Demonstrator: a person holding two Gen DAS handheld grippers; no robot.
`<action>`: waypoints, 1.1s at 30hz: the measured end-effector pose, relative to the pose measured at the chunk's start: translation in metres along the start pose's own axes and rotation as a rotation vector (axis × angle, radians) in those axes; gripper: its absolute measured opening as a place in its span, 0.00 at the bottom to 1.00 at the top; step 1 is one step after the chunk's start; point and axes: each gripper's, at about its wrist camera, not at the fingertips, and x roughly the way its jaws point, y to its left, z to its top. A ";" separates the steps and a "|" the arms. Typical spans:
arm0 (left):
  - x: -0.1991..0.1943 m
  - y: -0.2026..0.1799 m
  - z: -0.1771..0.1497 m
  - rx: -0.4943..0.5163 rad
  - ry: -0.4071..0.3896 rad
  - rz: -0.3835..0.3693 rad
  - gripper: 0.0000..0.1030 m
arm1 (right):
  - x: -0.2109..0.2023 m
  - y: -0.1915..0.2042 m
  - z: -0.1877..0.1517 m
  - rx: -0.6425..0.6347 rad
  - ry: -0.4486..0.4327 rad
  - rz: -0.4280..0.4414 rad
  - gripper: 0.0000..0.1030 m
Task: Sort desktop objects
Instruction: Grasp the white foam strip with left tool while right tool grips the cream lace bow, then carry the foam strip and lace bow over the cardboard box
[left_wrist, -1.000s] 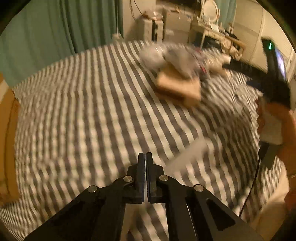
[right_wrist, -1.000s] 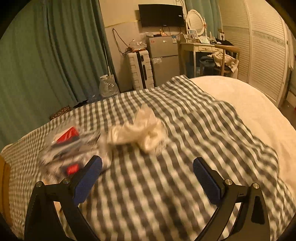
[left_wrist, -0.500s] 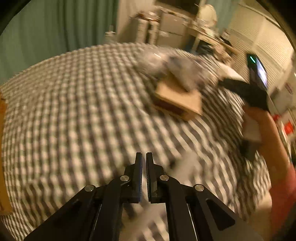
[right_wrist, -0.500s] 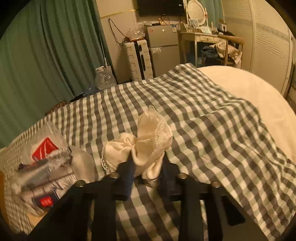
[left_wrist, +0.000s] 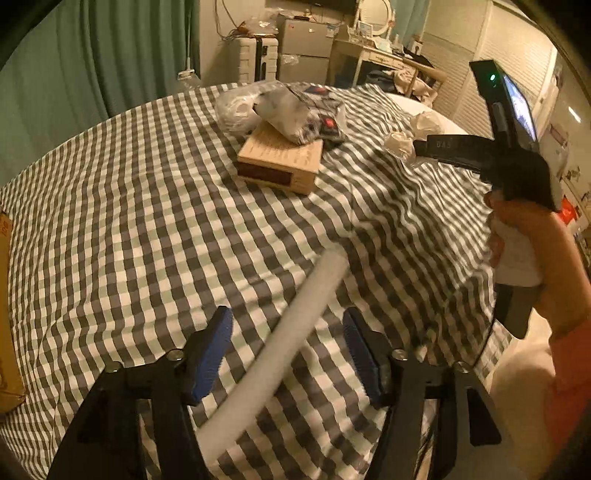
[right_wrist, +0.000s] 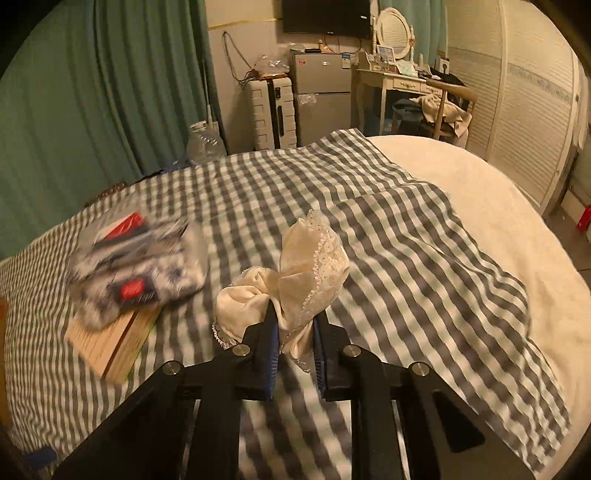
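Right wrist view: a crumpled cream fabric piece with a lace-trimmed edge (right_wrist: 295, 280) is pinched between the blue-padded fingers of the right gripper (right_wrist: 293, 354), its folds standing up above the fingertips over the grey-and-white checked cloth (right_wrist: 388, 236) that covers the bed. To the left of the fabric, a clear plastic bag of red-and-dark printed packets (right_wrist: 136, 269) is seen lying on a flat tan cardboard box (right_wrist: 110, 339); the bag is blurred and its contents cannot be read. To the right, the checked cloth ends in a folded edge against a cream bedspread (right_wrist: 498, 206).

Left wrist view: a long white foam tube (left_wrist: 280, 354) is shown lying diagonally on the checked cloth, passing between the spread blue pads of the left gripper (left_wrist: 288, 350), which are well apart on either side; whether either pad touches the tube cannot be told. Farther back, the tan box with the plastic bag on top is visible, and beside it the cream fabric is held at the tips of the right gripper, whose handle is grasped by the person's right hand (left_wrist: 524, 236).

In the background, a green curtain (right_wrist: 92, 92), a pale hard-shell suitcase (right_wrist: 271, 110), a small grey refrigerator (right_wrist: 321, 99) and a white dressing table with an oval mirror (right_wrist: 395, 70) are seen.
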 end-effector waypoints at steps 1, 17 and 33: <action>0.000 0.000 -0.003 0.002 0.006 0.008 0.64 | -0.005 0.001 -0.005 0.000 0.005 0.002 0.15; 0.020 0.007 -0.024 0.018 0.052 0.015 0.12 | -0.058 0.005 -0.034 0.016 0.037 0.088 0.15; -0.082 0.008 0.008 -0.054 -0.117 0.056 0.11 | -0.165 0.029 -0.039 -0.029 -0.053 0.210 0.15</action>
